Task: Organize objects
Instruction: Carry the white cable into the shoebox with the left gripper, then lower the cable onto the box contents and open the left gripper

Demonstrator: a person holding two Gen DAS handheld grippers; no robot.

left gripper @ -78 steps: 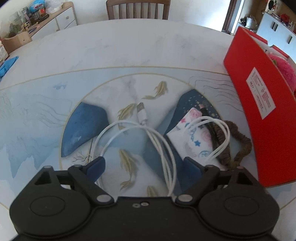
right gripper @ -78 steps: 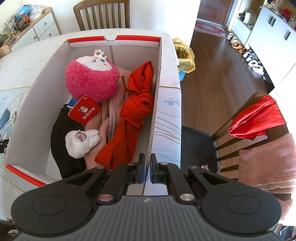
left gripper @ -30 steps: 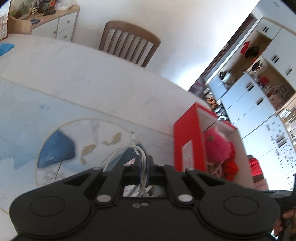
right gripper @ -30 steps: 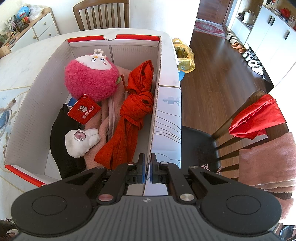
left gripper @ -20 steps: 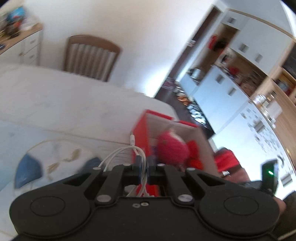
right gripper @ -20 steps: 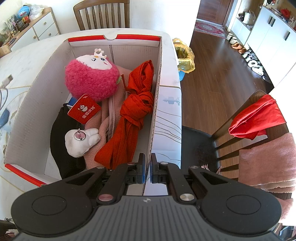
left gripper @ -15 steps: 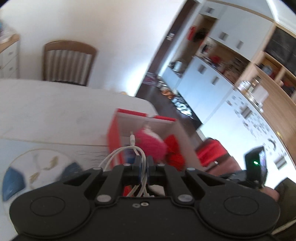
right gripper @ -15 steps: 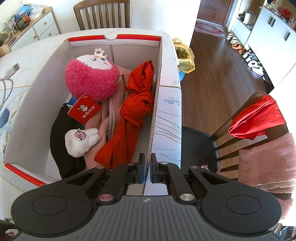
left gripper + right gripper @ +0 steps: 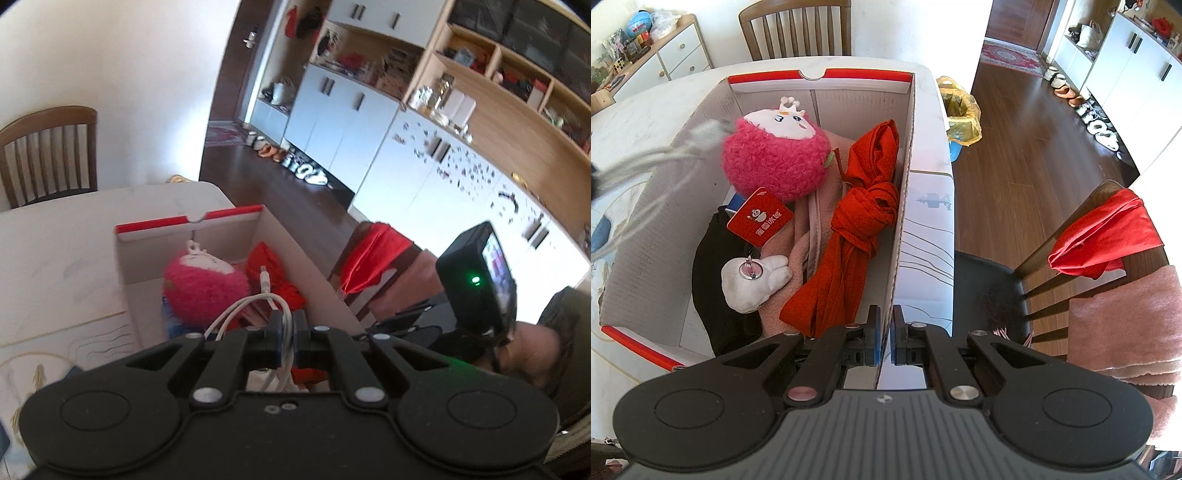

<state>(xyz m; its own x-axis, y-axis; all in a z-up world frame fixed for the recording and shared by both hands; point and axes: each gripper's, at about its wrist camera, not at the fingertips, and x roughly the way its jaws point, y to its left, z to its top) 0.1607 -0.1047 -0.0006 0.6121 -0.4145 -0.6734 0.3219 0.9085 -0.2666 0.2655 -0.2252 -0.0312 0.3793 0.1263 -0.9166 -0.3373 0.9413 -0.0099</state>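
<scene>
Table [image 9: 635, 122]: pale marble-look top with a blue painted motif along its near left part; it carries the box. A wooden chair [image 9: 798, 29] stands at its far side.

Box [image 9: 905, 206]: open cardboard carton, red outside, bare corrugated walls inside, resting on the table. Its right wall runs down to the right gripper [image 9: 884, 332], whose jaws are clenched on that wall's top edge, one finger inside the box and one outside; the gripper points steeply downward.

Contents of the box: a fluffy pink plush toy [image 9: 775, 158] with a white face and small crown at the far end; a knotted red cloth [image 9: 860, 225] lying lengthwise along the right wall; a pink fleece [image 9: 809, 236] beneath them; a dark garment [image 9: 713, 277] at the near left; a white paw-shaped plush [image 9: 753, 280]; a red paper tag [image 9: 759, 216].

Left gripper [image 9: 288, 332]: tilted downward at a moderate angle, above the box's near left side, jaws closed tight on a white cable [image 9: 255, 306].

Cable: thin, white, looped in several strands that arch up and leftward from the jaws, with a plug [image 9: 264, 282] standing upright above the loops, in front of the pink toy. In the right wrist view it appears as a blurred pale streak [image 9: 646, 158] at the box's left wall, held in the air.
</scene>
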